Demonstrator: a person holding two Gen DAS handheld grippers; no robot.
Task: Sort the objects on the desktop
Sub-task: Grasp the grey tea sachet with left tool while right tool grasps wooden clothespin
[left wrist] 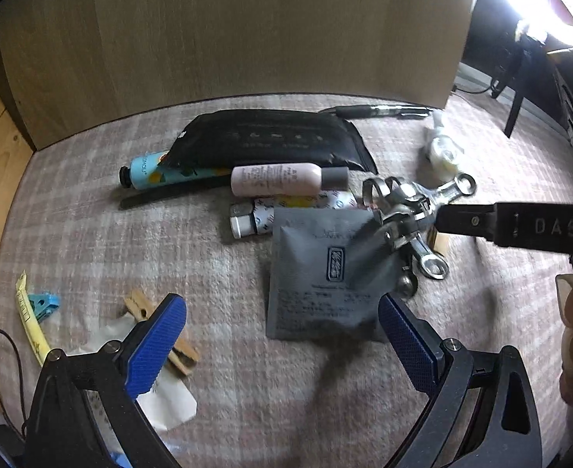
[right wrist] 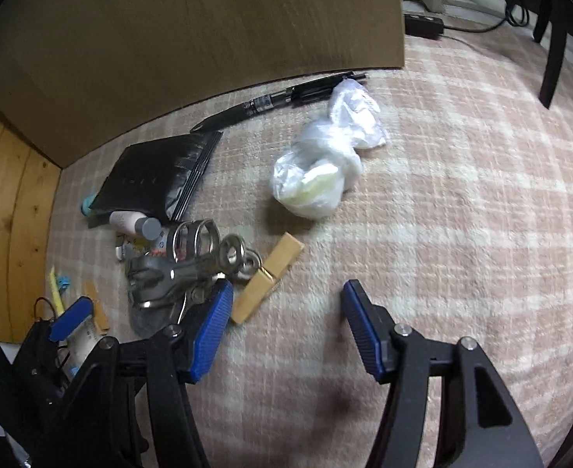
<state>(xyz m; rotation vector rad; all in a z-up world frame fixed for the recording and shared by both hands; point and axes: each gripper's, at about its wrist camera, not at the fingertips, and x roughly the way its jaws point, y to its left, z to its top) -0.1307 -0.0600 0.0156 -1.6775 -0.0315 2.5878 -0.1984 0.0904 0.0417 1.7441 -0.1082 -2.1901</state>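
The left gripper (left wrist: 282, 335) is held wide open above the checked blanket (left wrist: 247, 409), pointed steeply down, and nothing is gripped between its blue pads (left wrist: 157, 351). A grey sachet (left wrist: 325, 277) lies flat just ahead of it, its near edge falling between the two fingers, though no pad is pressed on it. A wooden clothespin (left wrist: 161, 331) is partly hidden behind the left-hand pad, over a scrap of white paper (left wrist: 169, 401). Further to the left a blue clip (left wrist: 44, 304) and a yellow strip (left wrist: 29, 319) are seen. Well ahead lie a black pouch (left wrist: 266, 140), a teal tube (left wrist: 157, 171), a pink bottle (left wrist: 286, 179) and a white-capped tube (left wrist: 247, 222) just in front of it.

The right gripper (right wrist: 286, 327) is likewise spread wide and empty, with only blanket between its pads. Its left-hand pad (right wrist: 208, 335) is shown right at the edge of a bunch of metal wrenches and rings (right wrist: 192, 265); whether contact is made cannot be told. A second wooden clothespin (right wrist: 266, 280) lies just ahead of that pad, beside the bunch. A clear plastic bag (right wrist: 317, 171) is seen farther ahead, and black pens (right wrist: 286, 101) lie beyond it against a brown board (right wrist: 208, 39).

In the left wrist view a black finger of the right gripper (left wrist: 481, 222) reaches in from the right beside the metal bunch.
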